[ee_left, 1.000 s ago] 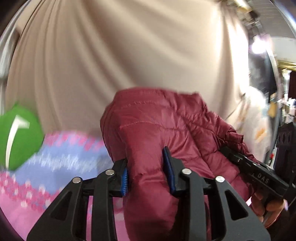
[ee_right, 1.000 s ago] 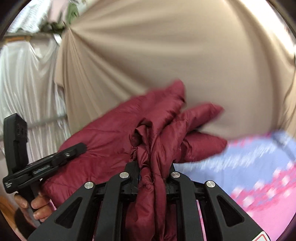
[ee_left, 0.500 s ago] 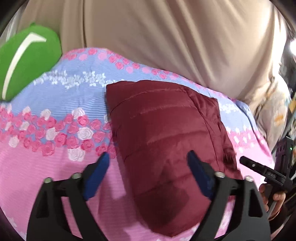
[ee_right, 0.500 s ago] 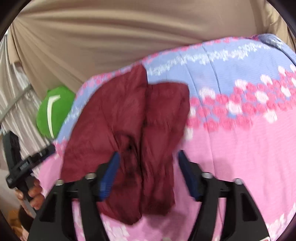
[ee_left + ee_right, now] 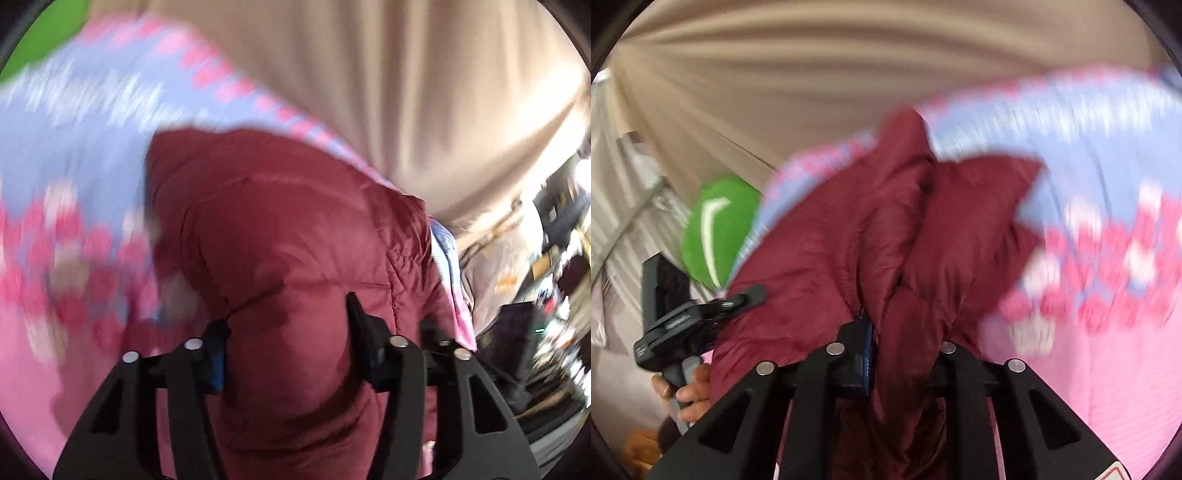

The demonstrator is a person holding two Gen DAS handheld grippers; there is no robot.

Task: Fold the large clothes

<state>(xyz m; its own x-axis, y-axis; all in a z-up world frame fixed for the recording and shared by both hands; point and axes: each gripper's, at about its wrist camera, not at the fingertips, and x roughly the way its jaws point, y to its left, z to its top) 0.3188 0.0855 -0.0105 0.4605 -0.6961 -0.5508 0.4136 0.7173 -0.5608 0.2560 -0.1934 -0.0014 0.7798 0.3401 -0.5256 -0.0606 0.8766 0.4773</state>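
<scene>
A maroon quilted jacket [image 5: 277,240] lies folded on a pink and blue floral bedspread [image 5: 55,147]. My left gripper [image 5: 288,343] straddles a thick fold at the jacket's near edge. Its jaws are closing, and the padding fills the gap and touches both pads. In the right wrist view the jacket [image 5: 831,240] is bunched into ridges. My right gripper [image 5: 905,347] is closing on a gathered bundle of its fabric, which hides the right finger's pad. At the jacket's left edge in that view is a person's hand [image 5: 687,395] holding the left tool.
A green pillow [image 5: 716,229] sits at the far side of the bed, with its edge [image 5: 37,40] also in the left wrist view. A beige curtain [image 5: 369,74] hangs behind the bed. Dim room clutter [image 5: 554,258] lies beyond the bed's right side.
A second ago both grippers held the jacket up. Half a second ago they stood open over it, flat on the bed. Now both have dropped lower and closed on its near edge.
</scene>
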